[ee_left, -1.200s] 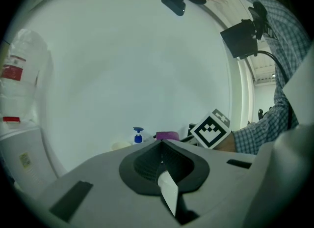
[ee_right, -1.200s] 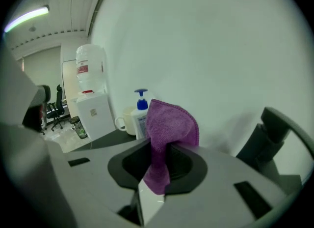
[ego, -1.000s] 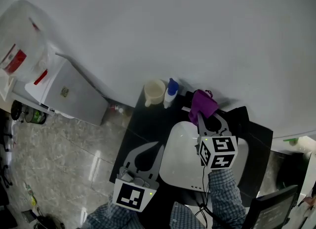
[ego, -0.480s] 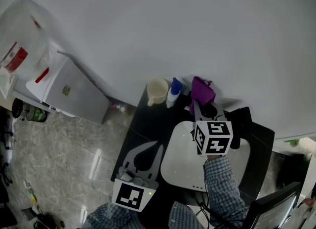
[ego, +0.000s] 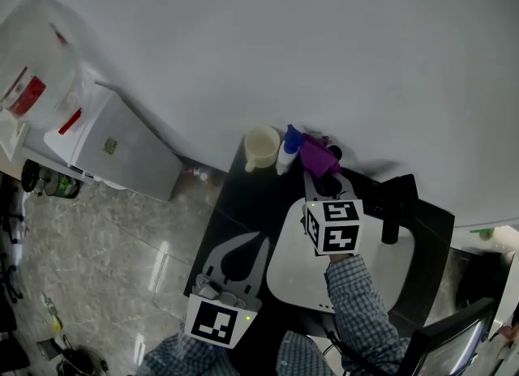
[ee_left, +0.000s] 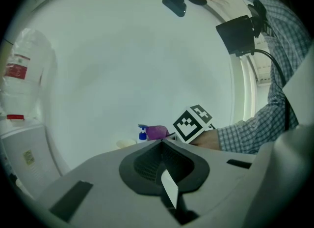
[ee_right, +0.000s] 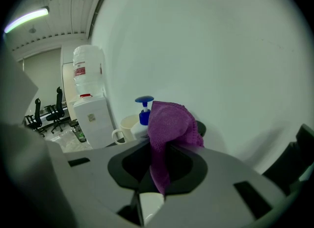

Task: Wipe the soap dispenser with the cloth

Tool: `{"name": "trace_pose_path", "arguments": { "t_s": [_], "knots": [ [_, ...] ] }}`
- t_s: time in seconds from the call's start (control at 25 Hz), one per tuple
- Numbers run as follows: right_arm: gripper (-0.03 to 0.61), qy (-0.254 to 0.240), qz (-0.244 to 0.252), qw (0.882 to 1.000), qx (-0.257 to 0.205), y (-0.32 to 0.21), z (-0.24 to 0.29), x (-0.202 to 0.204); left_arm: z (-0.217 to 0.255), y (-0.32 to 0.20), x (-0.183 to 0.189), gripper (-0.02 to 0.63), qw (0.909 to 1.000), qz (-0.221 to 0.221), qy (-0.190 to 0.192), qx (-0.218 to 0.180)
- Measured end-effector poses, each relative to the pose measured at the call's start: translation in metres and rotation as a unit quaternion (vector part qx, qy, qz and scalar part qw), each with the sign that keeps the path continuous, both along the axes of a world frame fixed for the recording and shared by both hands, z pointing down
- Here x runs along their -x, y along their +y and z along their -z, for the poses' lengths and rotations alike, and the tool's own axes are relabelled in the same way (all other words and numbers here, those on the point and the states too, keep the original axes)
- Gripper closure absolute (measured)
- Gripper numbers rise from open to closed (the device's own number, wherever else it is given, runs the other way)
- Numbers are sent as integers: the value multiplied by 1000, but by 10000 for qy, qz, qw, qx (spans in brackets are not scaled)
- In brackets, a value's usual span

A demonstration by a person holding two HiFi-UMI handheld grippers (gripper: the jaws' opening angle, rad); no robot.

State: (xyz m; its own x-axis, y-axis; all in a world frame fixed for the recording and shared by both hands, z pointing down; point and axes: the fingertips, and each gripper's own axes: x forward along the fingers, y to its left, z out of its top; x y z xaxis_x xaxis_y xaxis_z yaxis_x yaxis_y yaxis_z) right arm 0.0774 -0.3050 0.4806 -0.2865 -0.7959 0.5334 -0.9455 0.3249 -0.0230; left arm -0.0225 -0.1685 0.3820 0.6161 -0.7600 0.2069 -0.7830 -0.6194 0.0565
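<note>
Purple cloth (ee_right: 169,124) gripped in R claw (ego: 316,177), arm (ego: 357,309) outstretched by dispenser (ego: 285,154); L claw (ee_left: 161,142) closed.

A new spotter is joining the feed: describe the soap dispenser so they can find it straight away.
Start at the dark countertop under the white wall and go to its far left corner, behind the white basin. The small white soap bottle stands there between the cream ceramic mug and the purple cloth held in the right hand-held gripper. Its blue pump top sets it apart.

place: office | cues: water cooler (ee_right: 92,116), desk chairs (ee_right: 37,116) far left of right tongs (ego: 319,178) | strip light (ee_right: 27,19) overhead
</note>
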Motion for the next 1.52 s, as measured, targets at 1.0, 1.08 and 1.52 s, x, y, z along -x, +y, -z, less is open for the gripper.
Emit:
{"name": "trace_pose_path", "arguments": {
  "t_s": [1.0,1.08,1.52],
  "knots": [
    [504,220,-473,9962,700,33,-72,-45,-4,2,1,612,9999,-23,56,88],
    [503,105,-547,9965,618,37,-65,-49,-1,4,0,612,10000,-46,62,56],
    [504,-231,-858,9958,-210,71,15,-69,18,12,-12,612,9995,-269,96,-128]
  ]
}}
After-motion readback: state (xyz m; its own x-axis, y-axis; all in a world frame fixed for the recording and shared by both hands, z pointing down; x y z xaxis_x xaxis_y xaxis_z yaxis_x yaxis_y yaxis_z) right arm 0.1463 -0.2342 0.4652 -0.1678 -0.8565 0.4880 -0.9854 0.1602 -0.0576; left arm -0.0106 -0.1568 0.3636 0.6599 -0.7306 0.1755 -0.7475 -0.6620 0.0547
